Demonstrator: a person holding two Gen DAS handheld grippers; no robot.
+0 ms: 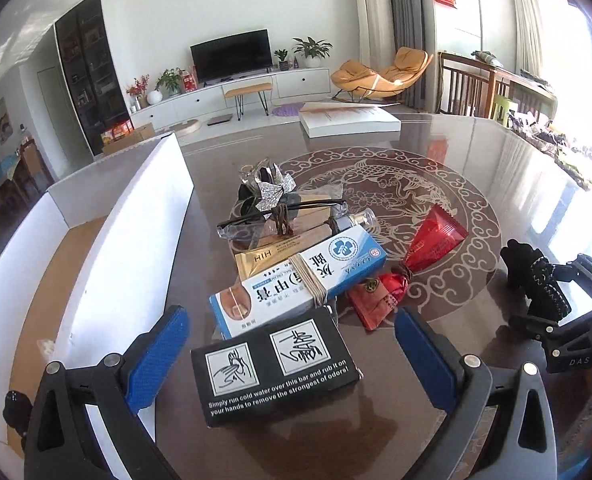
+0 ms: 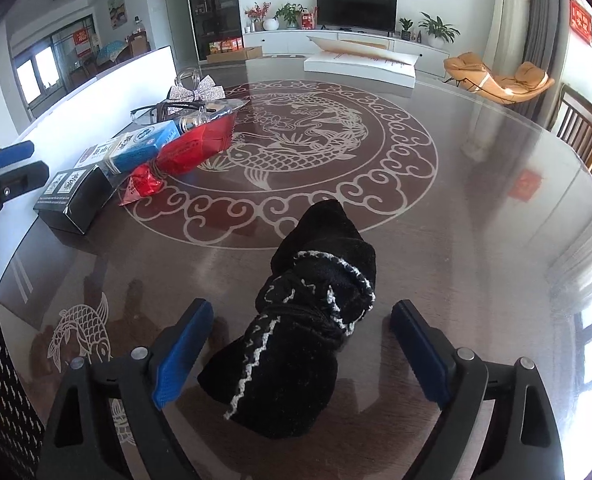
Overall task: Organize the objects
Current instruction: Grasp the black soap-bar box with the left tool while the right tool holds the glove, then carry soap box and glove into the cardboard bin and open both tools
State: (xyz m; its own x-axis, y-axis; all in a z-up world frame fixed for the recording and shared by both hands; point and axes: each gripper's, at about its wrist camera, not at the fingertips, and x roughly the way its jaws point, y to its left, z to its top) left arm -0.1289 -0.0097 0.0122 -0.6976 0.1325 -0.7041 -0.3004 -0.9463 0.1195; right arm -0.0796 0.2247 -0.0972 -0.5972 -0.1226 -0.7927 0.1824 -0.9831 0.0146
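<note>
My left gripper [image 1: 292, 344] is open, its blue pads either side of a black box [image 1: 276, 372] with white pictograms. Behind the box lie a blue-and-white carton [image 1: 296, 284], a gold tube [image 1: 264, 260], black glasses [image 1: 272, 212], a glittery bow [image 1: 274, 190], a small glass bottle [image 1: 360, 218] and red packets [image 1: 412, 264]. My right gripper [image 2: 300, 344] is open around a black knitted item [image 2: 308, 320] with white trim, which also shows in the left wrist view [image 1: 540, 284]. The pile shows at left in the right wrist view [image 2: 152, 152].
A white open box [image 1: 108, 248] with a brown floor stands at the left of the glass table [image 1: 436, 152]. A flat white box [image 2: 360, 62] lies at the table's far edge. Chairs and clutter stand at the right.
</note>
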